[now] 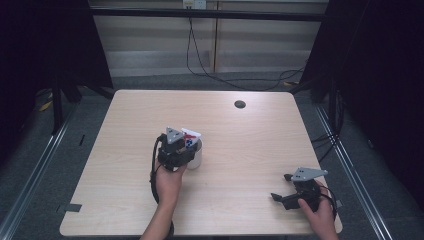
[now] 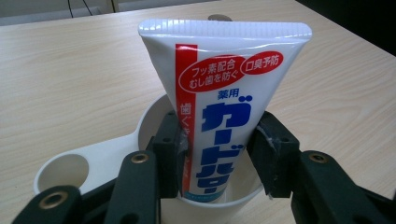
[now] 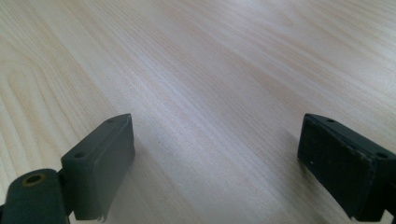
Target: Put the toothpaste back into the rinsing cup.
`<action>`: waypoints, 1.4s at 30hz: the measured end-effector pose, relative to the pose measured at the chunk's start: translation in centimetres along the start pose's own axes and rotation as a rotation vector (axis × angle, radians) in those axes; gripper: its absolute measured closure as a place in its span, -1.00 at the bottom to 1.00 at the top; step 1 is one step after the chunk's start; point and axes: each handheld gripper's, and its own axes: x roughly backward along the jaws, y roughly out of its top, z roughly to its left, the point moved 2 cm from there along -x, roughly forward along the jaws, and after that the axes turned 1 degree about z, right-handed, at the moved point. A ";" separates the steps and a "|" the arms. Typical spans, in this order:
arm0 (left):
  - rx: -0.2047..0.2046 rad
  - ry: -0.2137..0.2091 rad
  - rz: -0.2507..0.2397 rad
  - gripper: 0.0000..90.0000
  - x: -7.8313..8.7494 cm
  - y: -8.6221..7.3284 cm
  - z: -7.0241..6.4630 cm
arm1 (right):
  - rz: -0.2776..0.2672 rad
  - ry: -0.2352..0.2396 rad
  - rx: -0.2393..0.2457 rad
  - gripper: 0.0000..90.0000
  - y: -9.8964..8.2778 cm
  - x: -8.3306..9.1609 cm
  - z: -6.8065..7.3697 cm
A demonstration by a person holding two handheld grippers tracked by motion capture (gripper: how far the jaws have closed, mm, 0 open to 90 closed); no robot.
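The left gripper (image 2: 217, 154) is clamped on a toothpaste tube (image 2: 219, 107), its jaws pressing the tube's two edges low down, just above the rim of a white cup (image 2: 154, 116). The tube stands upright with its crimped flat end at twelve o'clock and its lower end inside the cup; whether it rests on the cup's bottom cannot be told. In the high view the cup (image 1: 196, 156) sits a little left of the worktop's (image 1: 240, 165) middle, with the left gripper (image 1: 176, 150) touching it from nine o'clock.

The step in hand looks like seating the tube in the cup. To do it well, keep the tube vertical and centred, lower until it bears on the bottom, then part the jaws slowly and lift clear at twelve o'clock without catching the rim or the ring handle (image 2: 65, 170), since the light cup could tip.

The cup holds the tube and nothing else that shows.

The right gripper (image 1: 292, 192) rests at the worktop's five o'clock corner, jaws wide apart over bare wood.
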 end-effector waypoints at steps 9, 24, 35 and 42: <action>-0.001 -0.014 0.000 0.29 0.2 -0.2 0.1 | 0.000 0.000 0.000 -0.77 0.0 0.0 0.0; -0.009 -0.019 0.018 0.19 0.4 -0.2 0.1 | 0.000 0.001 -0.001 -0.77 0.0 0.0 0.0; -0.001 -0.032 0.012 0.07 0.4 0.0 0.1 | 0.000 0.001 -0.001 -0.77 0.0 0.0 0.0; -0.005 -0.031 0.008 0.08 0.3 0.6 0.1 | 0.000 0.001 -0.001 -0.77 0.0 0.0 0.0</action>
